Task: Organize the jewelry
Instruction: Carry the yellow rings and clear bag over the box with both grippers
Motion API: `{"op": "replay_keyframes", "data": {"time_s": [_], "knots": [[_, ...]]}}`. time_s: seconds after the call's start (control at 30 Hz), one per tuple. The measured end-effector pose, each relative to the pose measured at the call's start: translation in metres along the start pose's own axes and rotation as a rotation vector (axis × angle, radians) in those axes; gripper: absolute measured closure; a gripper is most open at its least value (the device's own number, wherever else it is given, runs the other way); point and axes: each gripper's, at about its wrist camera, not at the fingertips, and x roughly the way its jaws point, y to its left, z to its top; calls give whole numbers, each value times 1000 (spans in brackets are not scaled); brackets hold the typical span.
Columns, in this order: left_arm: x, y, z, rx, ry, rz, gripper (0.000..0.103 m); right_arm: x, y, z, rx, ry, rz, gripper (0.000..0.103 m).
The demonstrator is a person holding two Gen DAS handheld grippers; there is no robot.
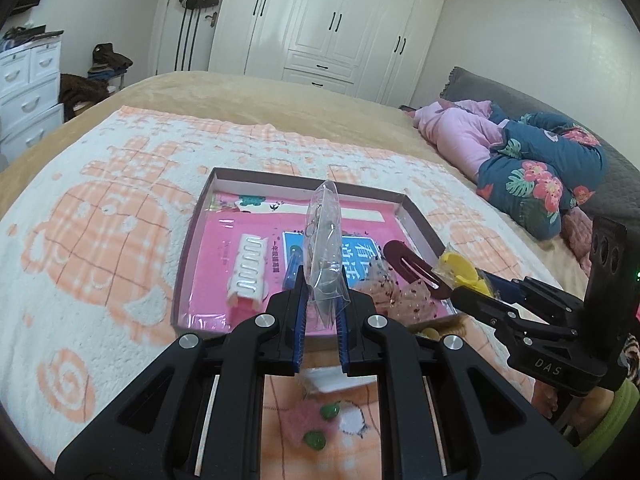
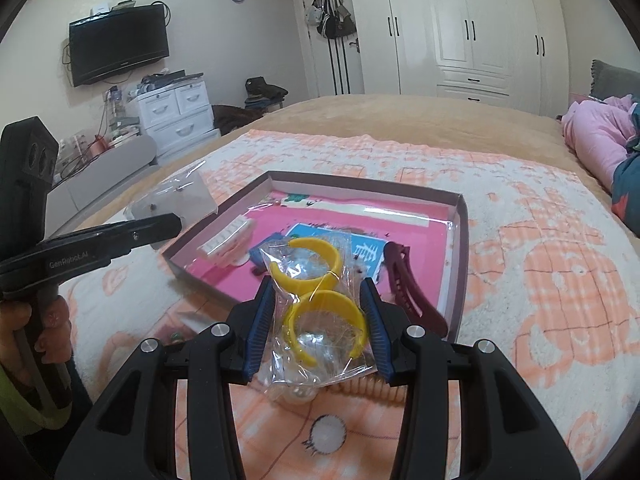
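In the left wrist view my left gripper [image 1: 322, 296] is shut on a small clear bag [image 1: 324, 236] that stands upright with thin metal jewelry inside. It hangs over the near edge of a shallow box [image 1: 192, 240] with a pink lining. In the right wrist view my right gripper [image 2: 316, 284] is shut on a clear bag of yellow hoop earrings [image 2: 320, 304], just in front of the box [image 2: 460, 240]. Inside the box lie a white hair clip [image 2: 228, 240], a blue piece [image 2: 266, 254] and a dark red hair clip [image 2: 408, 284]. The left gripper [image 2: 172, 222] also shows at the left, the right gripper [image 1: 460, 292] at the right.
The box sits on an orange and white towel [image 1: 100, 220] spread over a bed. Two green beads [image 1: 330, 412] lie on the towel under my left gripper. Folded pink and blue quilts [image 1: 520, 160] lie to the right. A hand [image 2: 52, 320] grips the left handle.
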Motion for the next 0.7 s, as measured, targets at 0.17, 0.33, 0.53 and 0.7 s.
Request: {"op": "replay_keyframes", "data": {"time_s": [0.17, 0.33, 0.53, 0.7], "knots": [[12, -2, 5, -1, 9, 0, 96, 6, -8, 9, 10, -11, -18, 61], [23, -5, 10, 11, 11, 3, 96, 14, -16, 19, 17, -24, -31, 61], [37, -4, 16, 5, 20, 2, 96, 25, -25, 28, 22, -21, -40, 61], [50, -2, 21, 11, 28, 13, 96, 34, -28, 34, 17, -18, -39, 61]]}}
